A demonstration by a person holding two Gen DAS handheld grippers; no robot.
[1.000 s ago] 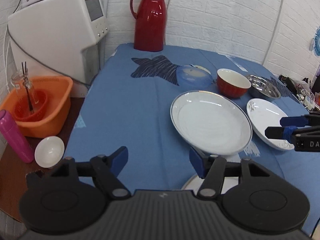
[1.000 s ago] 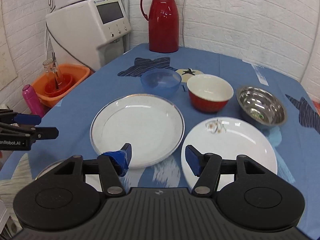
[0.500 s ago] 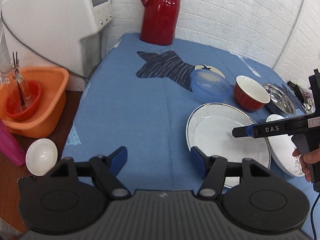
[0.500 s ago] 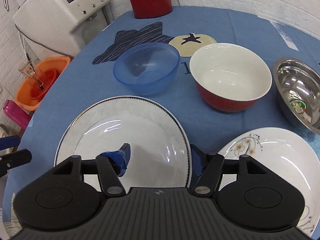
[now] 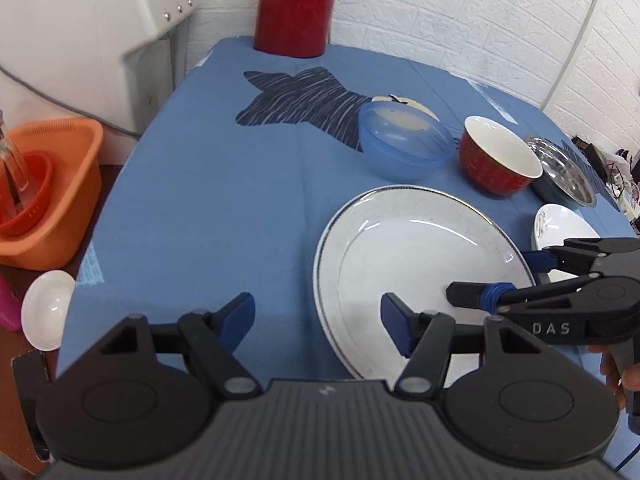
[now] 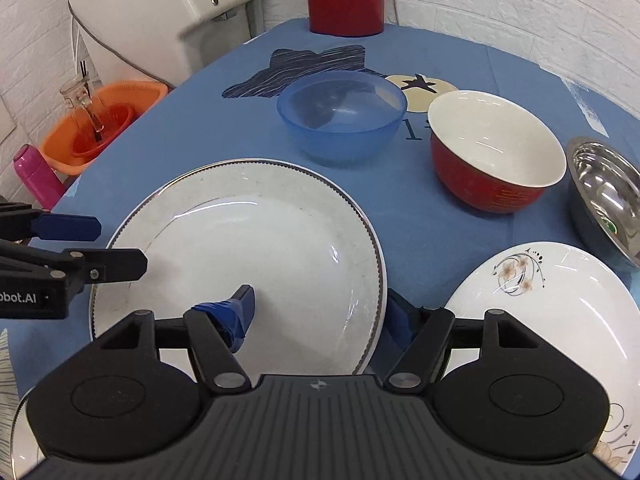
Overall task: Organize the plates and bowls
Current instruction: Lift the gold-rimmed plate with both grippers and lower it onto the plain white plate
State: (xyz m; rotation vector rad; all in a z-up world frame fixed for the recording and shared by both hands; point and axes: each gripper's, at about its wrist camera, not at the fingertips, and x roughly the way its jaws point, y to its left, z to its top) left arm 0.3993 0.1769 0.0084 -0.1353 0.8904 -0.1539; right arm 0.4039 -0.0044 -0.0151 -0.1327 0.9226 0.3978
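Note:
A large white silver-rimmed plate (image 6: 248, 248) lies on the blue tablecloth (image 6: 420, 220). My right gripper (image 6: 320, 314) is open and straddles its near right rim, one finger over the plate, the other outside the rim. In the left wrist view the same plate (image 5: 400, 264) has the right gripper (image 5: 500, 278) at its right edge. My left gripper (image 5: 316, 320) is open and holds nothing, its right finger by the plate's left rim. Behind stand a blue bowl (image 6: 340, 116), a red bowl (image 6: 492, 156) and a steel bowl (image 6: 608, 200). A floral plate (image 6: 540, 312) lies at the right.
A red thermos (image 5: 296, 4) and a white appliance (image 5: 80, 32) stand at the back. Left of the table sit an orange basin (image 5: 48, 192), a small white bowl (image 5: 48, 308) and a pink bottle (image 6: 36, 176). Another plate's edge (image 6: 16, 432) shows at the near left.
Both grippers have moved forward and down towards the large plate. The right gripper has come from in front of the plate to straddle its right rim.

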